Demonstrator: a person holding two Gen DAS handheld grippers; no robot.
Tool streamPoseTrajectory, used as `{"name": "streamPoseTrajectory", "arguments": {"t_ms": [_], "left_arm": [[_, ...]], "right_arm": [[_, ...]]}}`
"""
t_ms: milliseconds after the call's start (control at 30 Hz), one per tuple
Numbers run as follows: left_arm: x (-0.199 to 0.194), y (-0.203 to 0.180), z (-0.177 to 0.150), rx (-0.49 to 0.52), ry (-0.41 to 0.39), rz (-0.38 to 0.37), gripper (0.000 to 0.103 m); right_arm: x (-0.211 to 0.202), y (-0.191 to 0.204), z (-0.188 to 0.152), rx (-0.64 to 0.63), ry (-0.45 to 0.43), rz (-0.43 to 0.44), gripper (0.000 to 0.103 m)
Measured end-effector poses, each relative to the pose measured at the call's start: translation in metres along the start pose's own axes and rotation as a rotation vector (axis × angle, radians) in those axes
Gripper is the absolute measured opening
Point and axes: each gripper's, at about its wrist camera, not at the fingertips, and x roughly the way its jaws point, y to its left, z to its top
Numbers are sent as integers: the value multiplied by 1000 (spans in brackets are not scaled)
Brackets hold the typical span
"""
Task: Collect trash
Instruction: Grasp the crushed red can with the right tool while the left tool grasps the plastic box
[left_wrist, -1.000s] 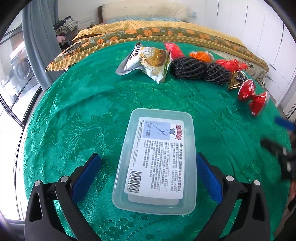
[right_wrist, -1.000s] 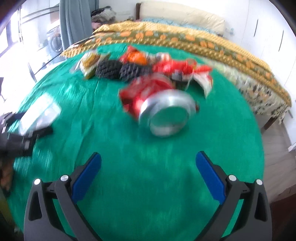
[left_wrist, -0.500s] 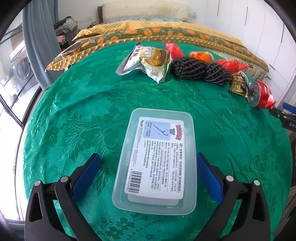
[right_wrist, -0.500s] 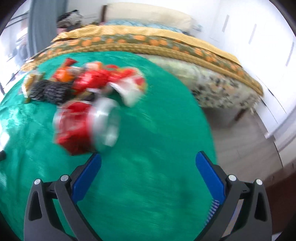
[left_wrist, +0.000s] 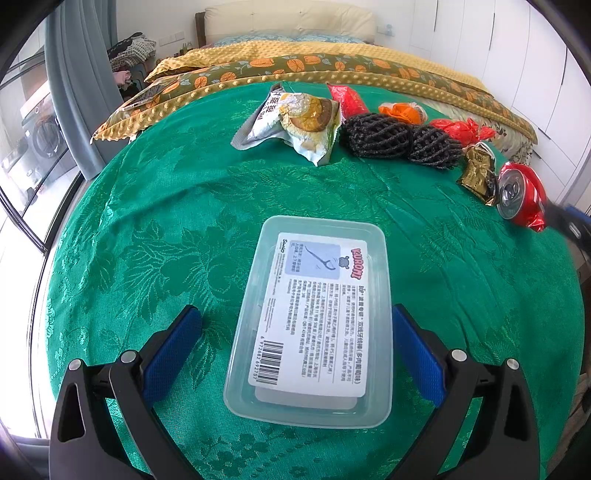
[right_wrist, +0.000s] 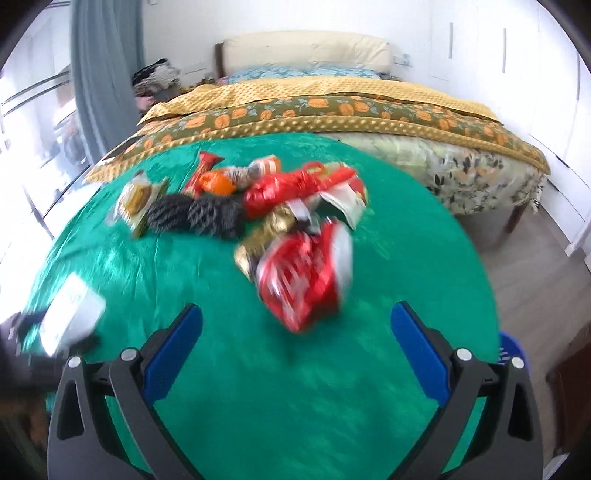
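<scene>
A clear plastic box (left_wrist: 314, 317) with a printed label lies on the green tablecloth between the open fingers of my left gripper (left_wrist: 295, 336). At the table's far side lie a snack bag (left_wrist: 295, 122), two black foam nets (left_wrist: 395, 140), red and orange wrappers (left_wrist: 461, 129), a gold wrapper (left_wrist: 478, 173) and a crushed red can (left_wrist: 521, 194). My right gripper (right_wrist: 295, 332) is open and empty, just short of the red can (right_wrist: 306, 273), which lies on its side. The right view is blurred.
The round table (left_wrist: 147, 221) stands by a bed with a yellow and orange cover (left_wrist: 314, 62). A curtain and window (left_wrist: 55, 110) are at the left. A blue basket edge (right_wrist: 511, 349) shows below the table's right rim.
The right gripper has swung back toward the trash pile, and the red can now sits centred ahead of its fingers. The can has rolled on the cloth. The left gripper has not moved.
</scene>
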Motion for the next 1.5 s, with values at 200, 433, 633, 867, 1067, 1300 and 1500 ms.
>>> {"name": "streamPoseTrajectory", "arguments": {"t_ms": [200,433,633,867,1067,1300,1500], "left_arm": [[0,0,0,0,0,0,99],[0,0,0,0,0,0,99],[0,0,0,-1,0,0,99],[-4,7,-2,16,-1,-78,99],[-18,20,-3,2,42,-213,99],[-17,-3,5,94,55,-120,99],[0,-1,13,109,113,-66,98]], "right_arm": [[40,-4,18,38,21,-128,91],[18,-33,2,-19,53,-3,59],[-1,-51,-22,-101,116,114,59],[0,-53,-28,-135,169,157,74],[1,-49,-18,-195,198,167,81],[4,-39,-3,-270,241,180,85],[13,-36,9,-321,300,175,85]]}}
